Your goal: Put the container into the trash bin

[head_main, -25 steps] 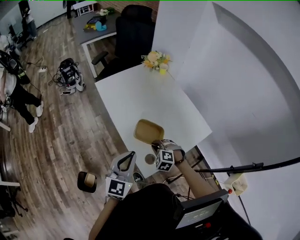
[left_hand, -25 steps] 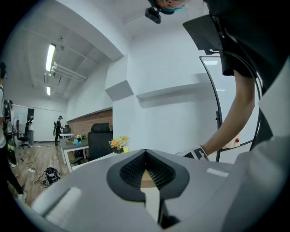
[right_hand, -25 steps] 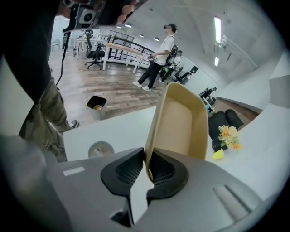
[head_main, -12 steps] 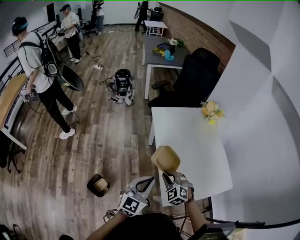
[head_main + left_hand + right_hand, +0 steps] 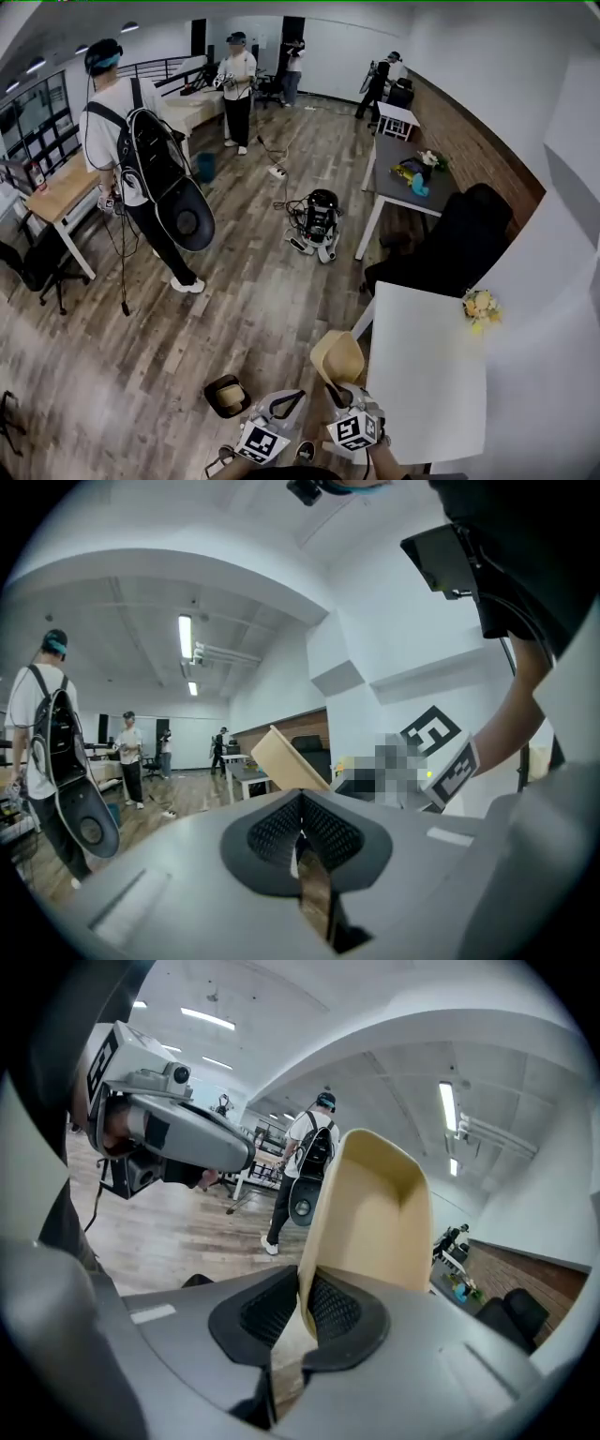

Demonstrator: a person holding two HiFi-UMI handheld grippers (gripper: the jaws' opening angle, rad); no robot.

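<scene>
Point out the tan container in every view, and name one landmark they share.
Head view: container at lower centre, left of the white table, above the right tongs.
Left gripper view: centre, just above the left tongs.
Right gripper view: centre, clamped in the right tongs.
Shared landmark: person with the black backpack.

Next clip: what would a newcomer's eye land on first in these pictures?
The tan container, clamped by its edge between the jaws of the right gripper, is held up above the wooden floor just left of the white table. Lower left of it, the small dark trash bin sits on the floor; farther back stands a person with a large black backpack.
</scene>
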